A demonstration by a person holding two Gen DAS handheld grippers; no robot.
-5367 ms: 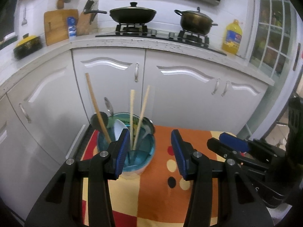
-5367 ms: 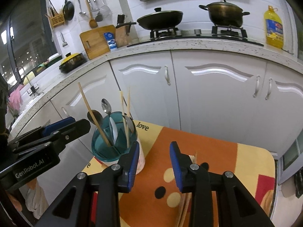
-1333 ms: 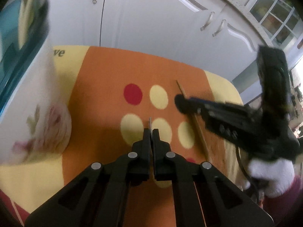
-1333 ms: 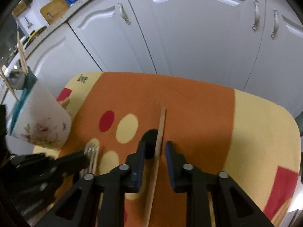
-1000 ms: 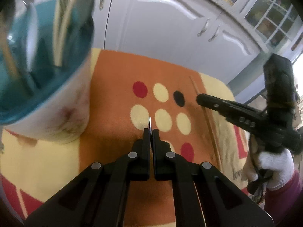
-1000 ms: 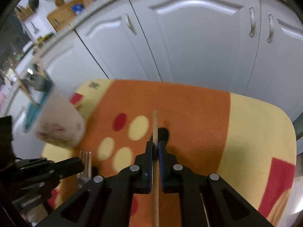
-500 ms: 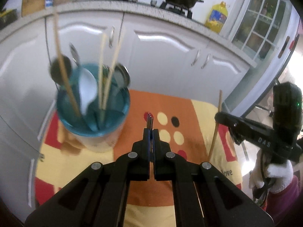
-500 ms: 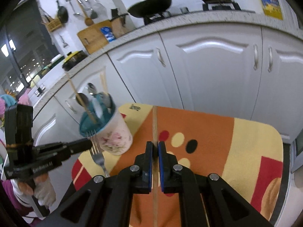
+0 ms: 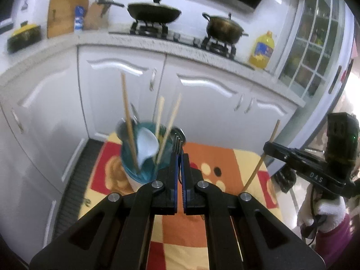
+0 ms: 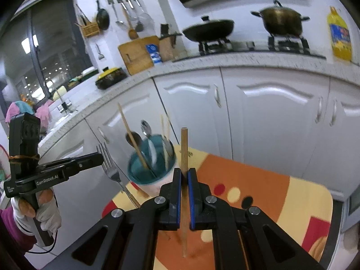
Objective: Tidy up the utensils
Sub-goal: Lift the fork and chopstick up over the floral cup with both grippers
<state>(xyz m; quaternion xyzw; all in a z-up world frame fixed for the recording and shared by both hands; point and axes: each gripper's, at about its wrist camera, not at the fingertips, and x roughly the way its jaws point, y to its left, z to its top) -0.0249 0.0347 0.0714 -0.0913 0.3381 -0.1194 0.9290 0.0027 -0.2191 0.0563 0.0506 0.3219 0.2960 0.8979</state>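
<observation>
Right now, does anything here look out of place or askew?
Nothing is spilled or damaged. The utensil cup stands upright on the mat. The left gripper grips a fork, the right gripper a chopstick, both above the mat.

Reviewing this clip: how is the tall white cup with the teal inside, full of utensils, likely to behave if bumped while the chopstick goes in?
The tall white cup with the teal inside probably tips fairly easily: long wooden chopsticks and spoons stick well above its rim. It stands on a patterned cloth, so it may wobble rather than slide.
</observation>
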